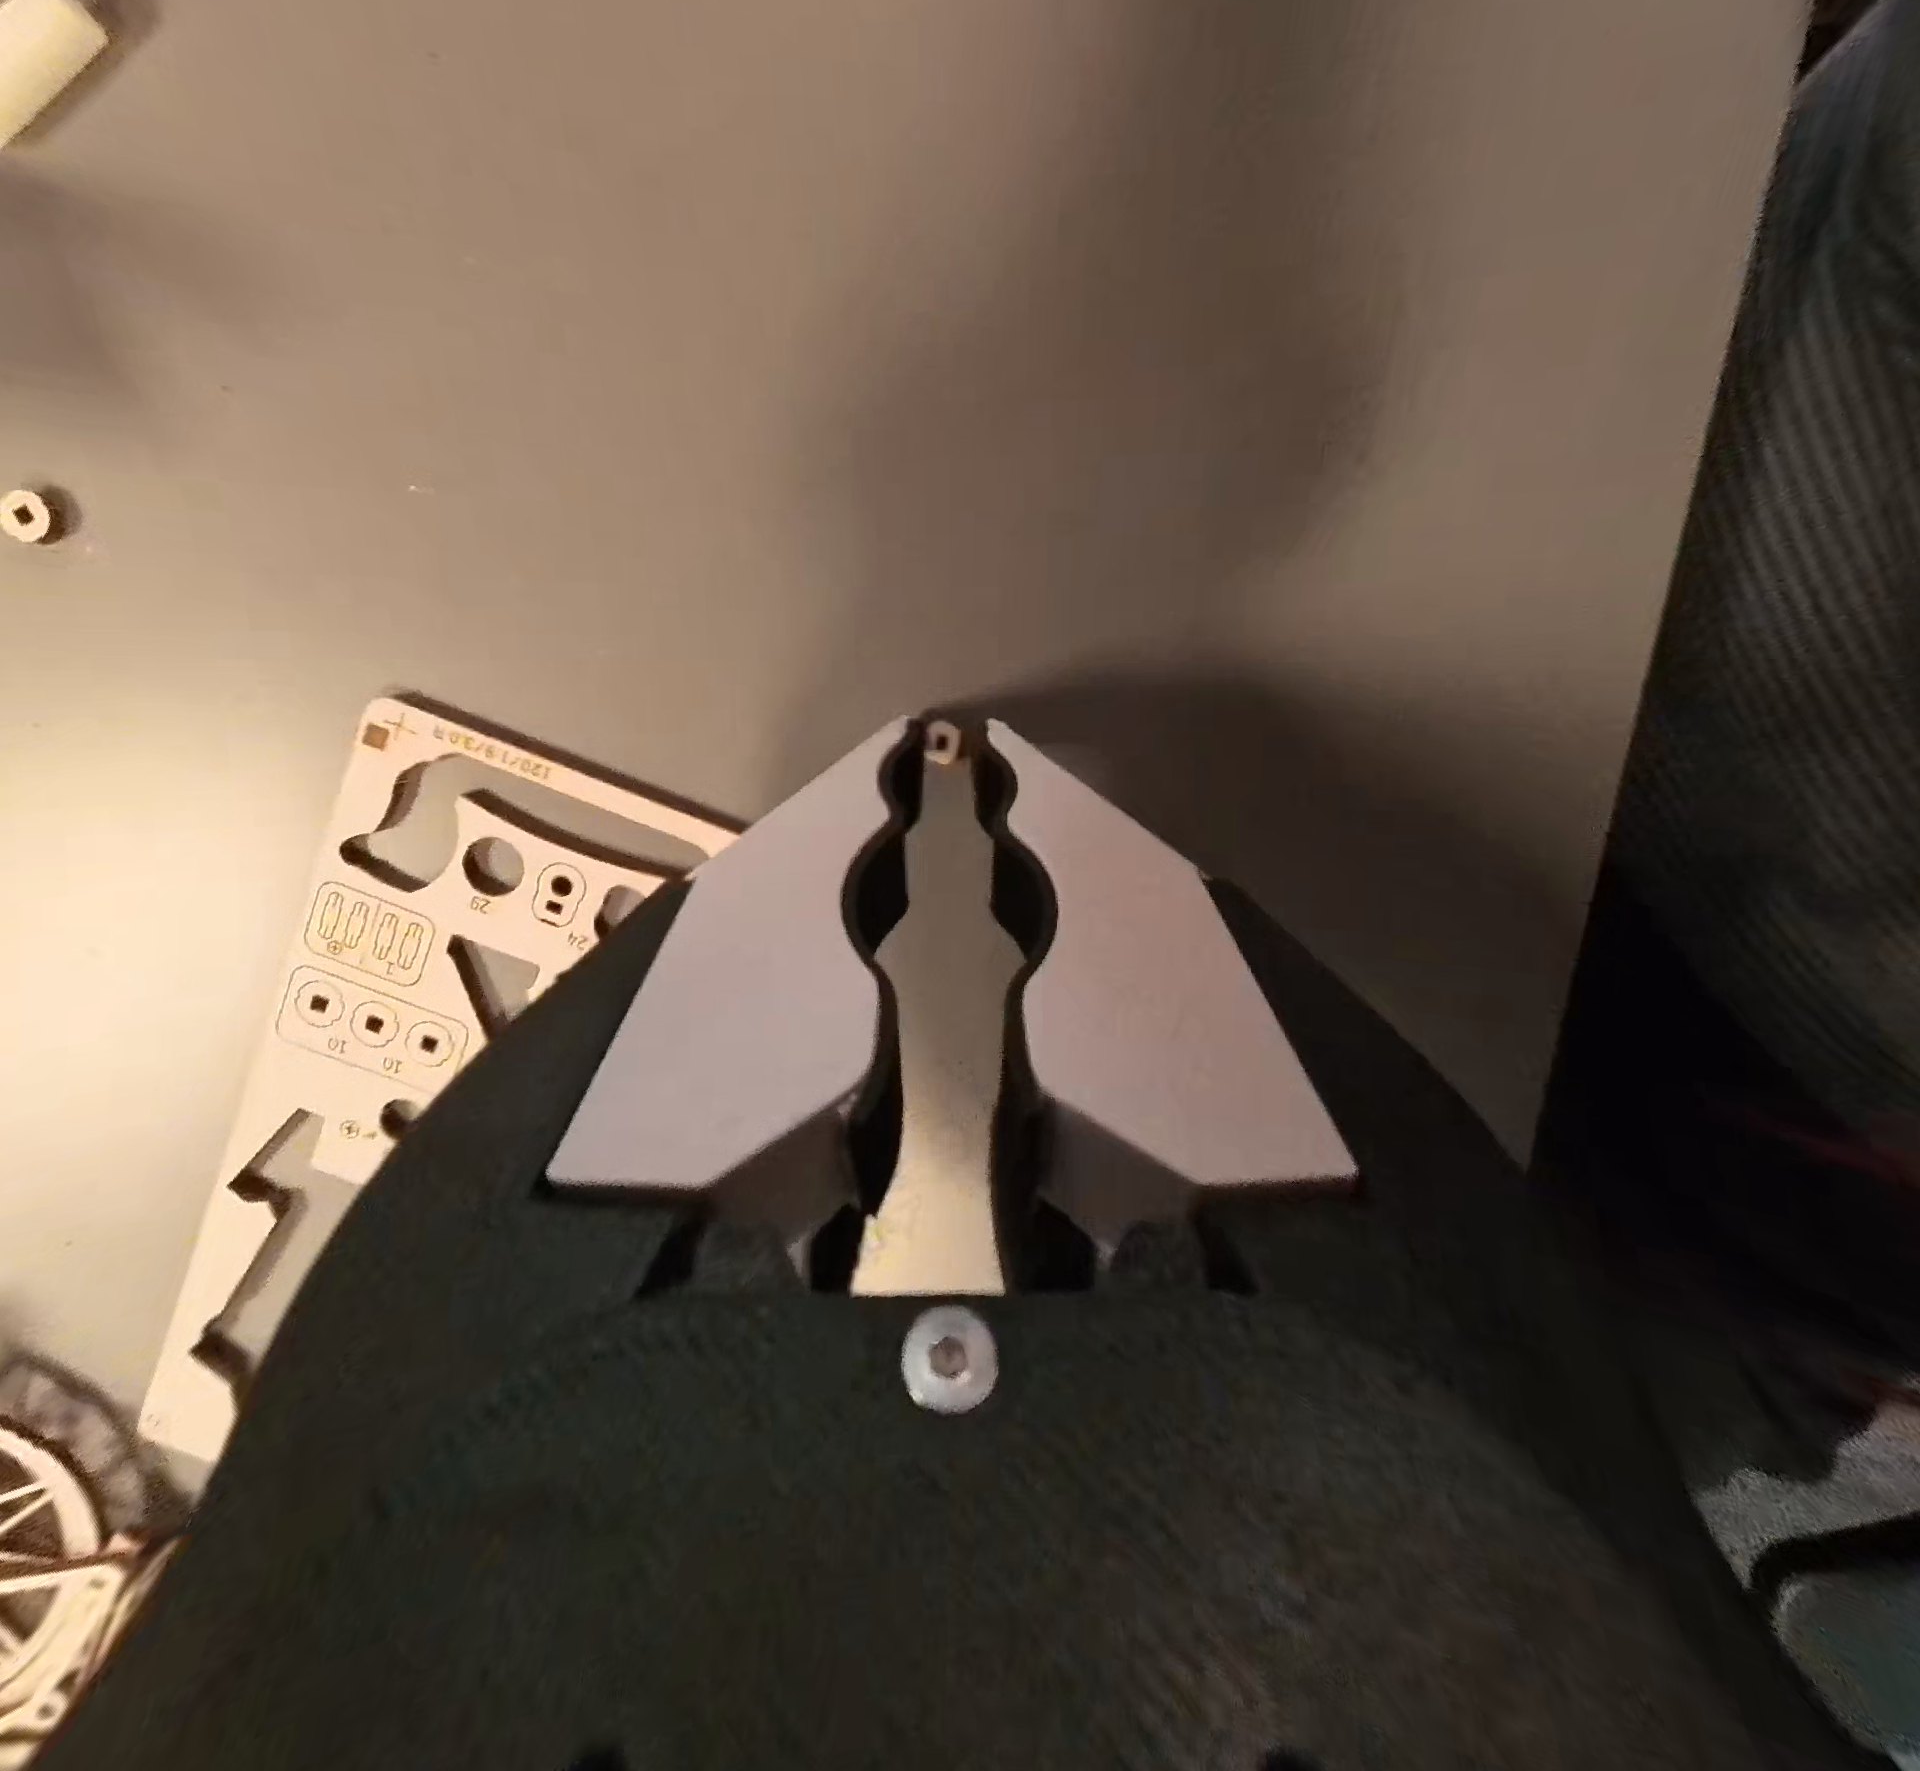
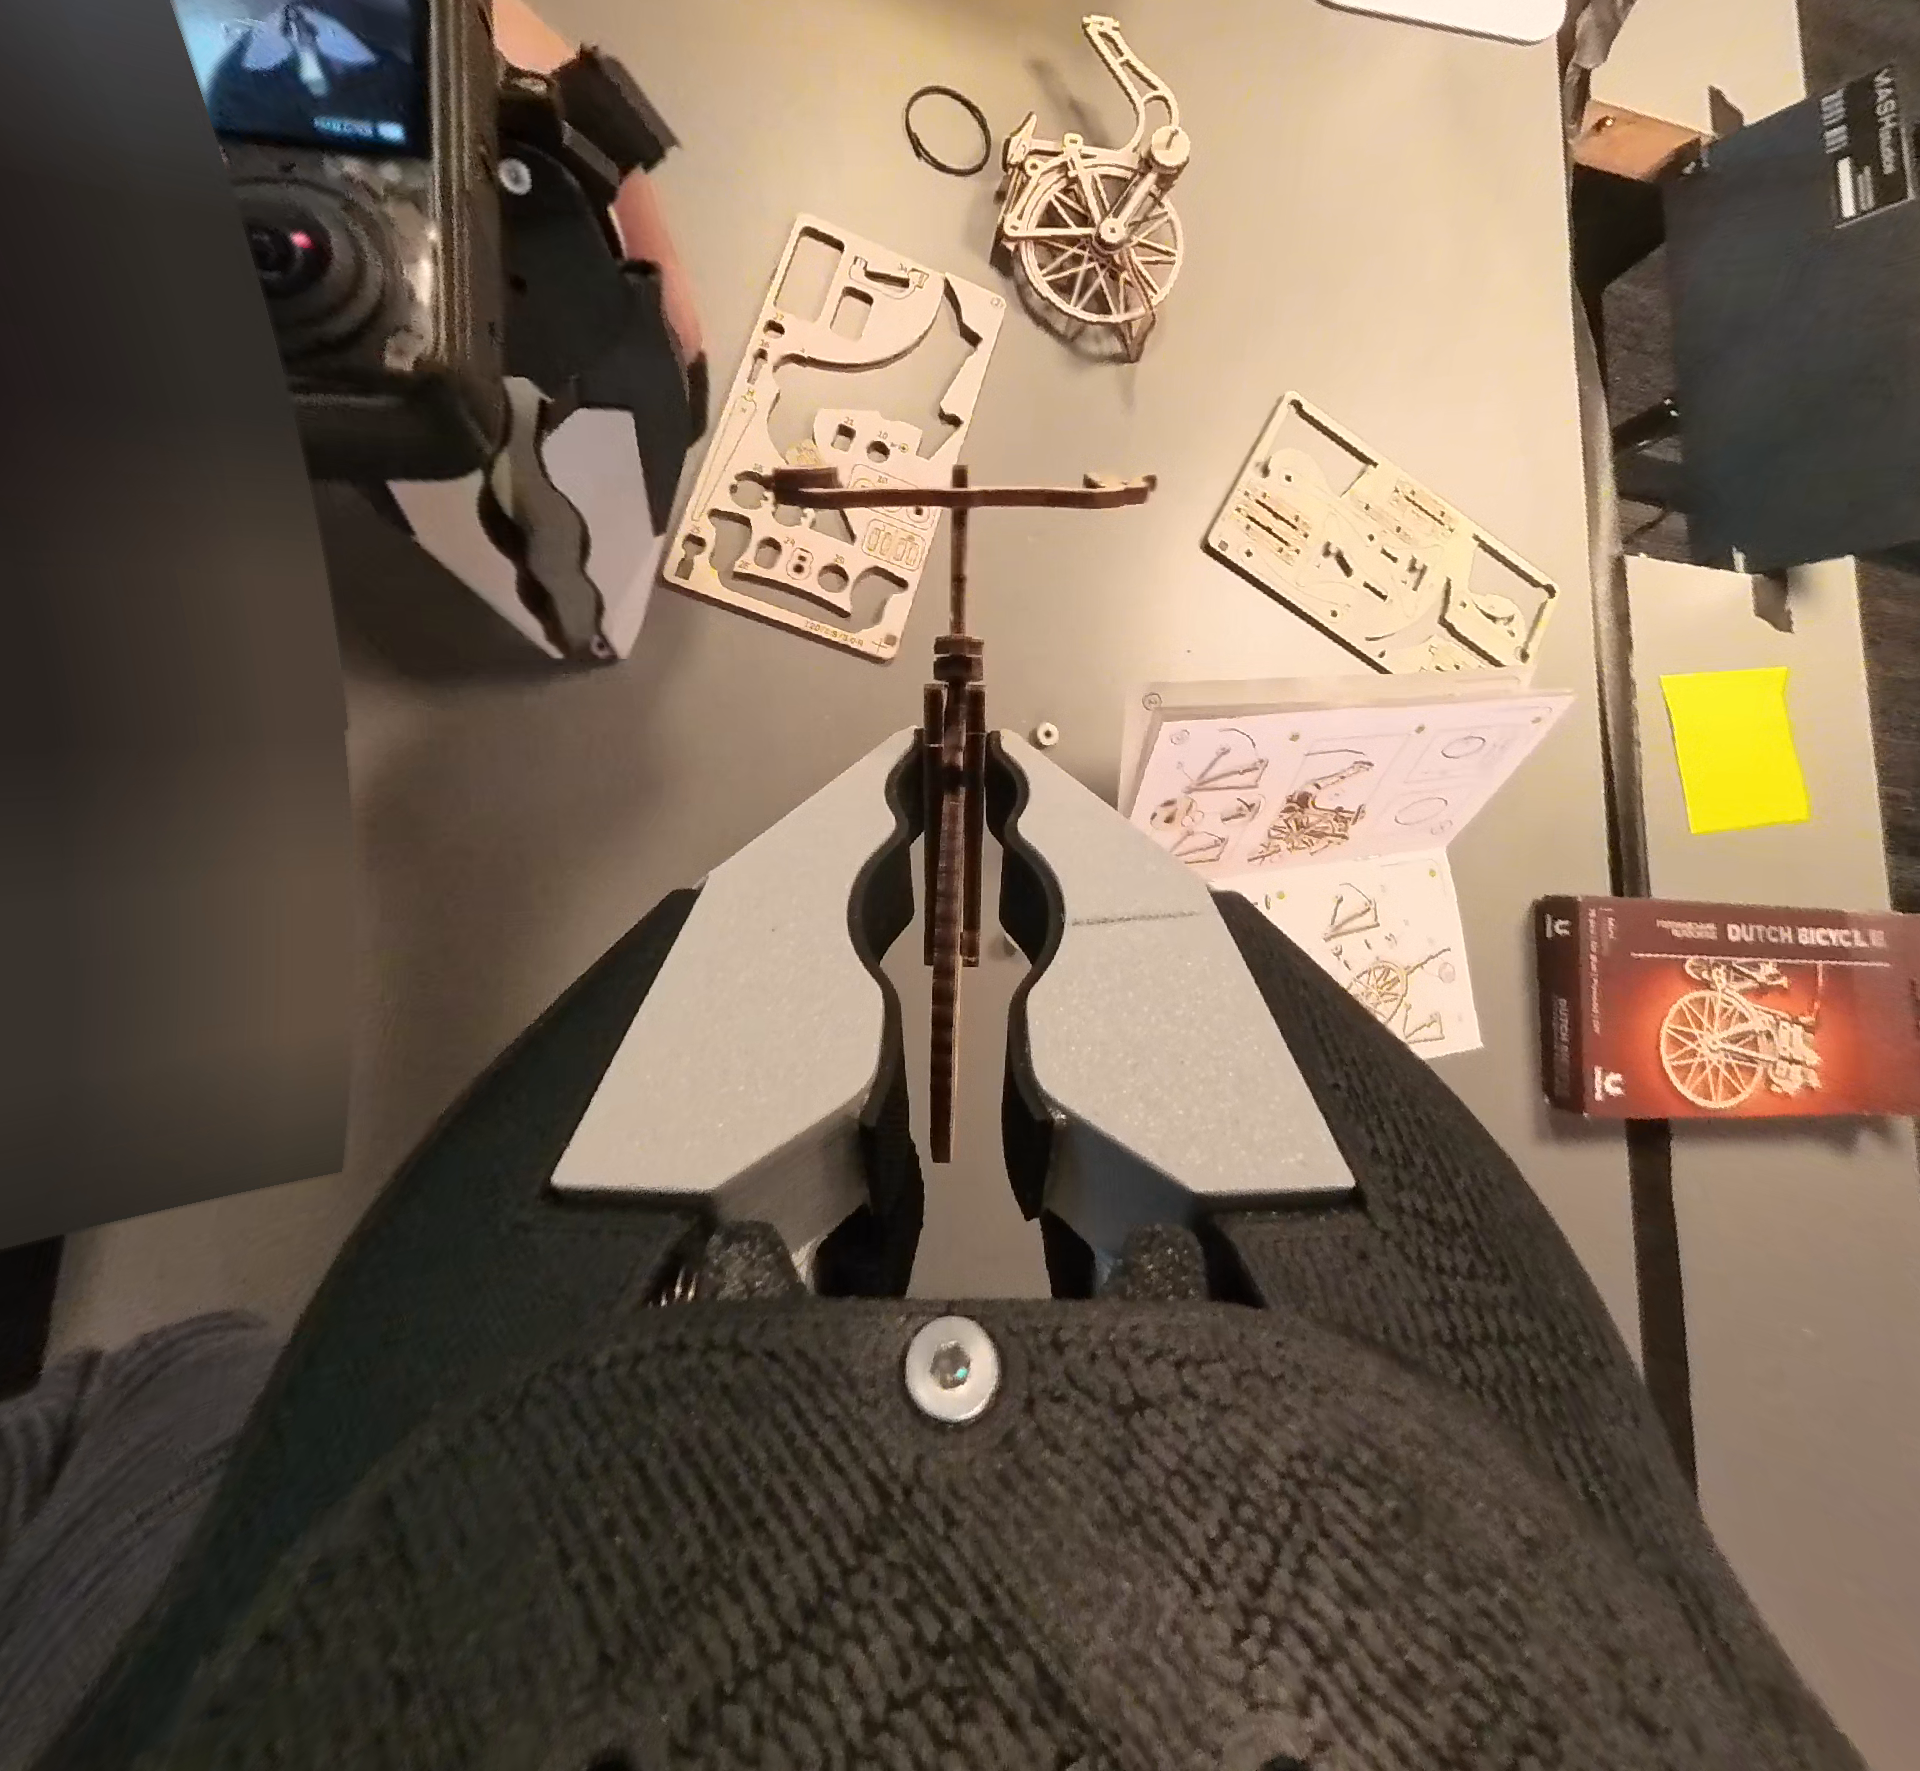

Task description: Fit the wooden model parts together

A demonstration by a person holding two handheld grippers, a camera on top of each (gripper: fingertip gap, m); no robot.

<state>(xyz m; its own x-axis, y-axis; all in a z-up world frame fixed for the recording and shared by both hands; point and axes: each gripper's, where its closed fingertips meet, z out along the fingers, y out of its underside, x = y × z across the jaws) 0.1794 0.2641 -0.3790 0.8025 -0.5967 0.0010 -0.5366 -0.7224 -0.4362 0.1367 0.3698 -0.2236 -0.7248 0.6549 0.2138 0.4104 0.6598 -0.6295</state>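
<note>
Nearest you in the right wrist view, your right hand-held gripper is pinched on the front-fork assembly, a thin wooden wheel-and-fork piece standing edge-on between the fingers, with its stem rising to the handlebar across the centre of the frame. In the left wrist view, your left hand-held gripper is nearly pressed together on a tiny wooden collar held right at the fingertips. So the step in hand looks like bringing that small collar to the fork assembly, though the two are well apart now: the left gripper sits at the left edge of the right wrist view, away from the stem. The next move likely calls for lining the collar's square hole up with whatever peg it belongs on, and easing it on gently, since the grip on it is shallow and it could pop out. Farther off on the grey tabletop, a second loose collar lies just right of the fingertips, then the instruction booklet, two punched part sheets, and beyond them the half-built bicycle frame beside a black rubber ring.
</note>
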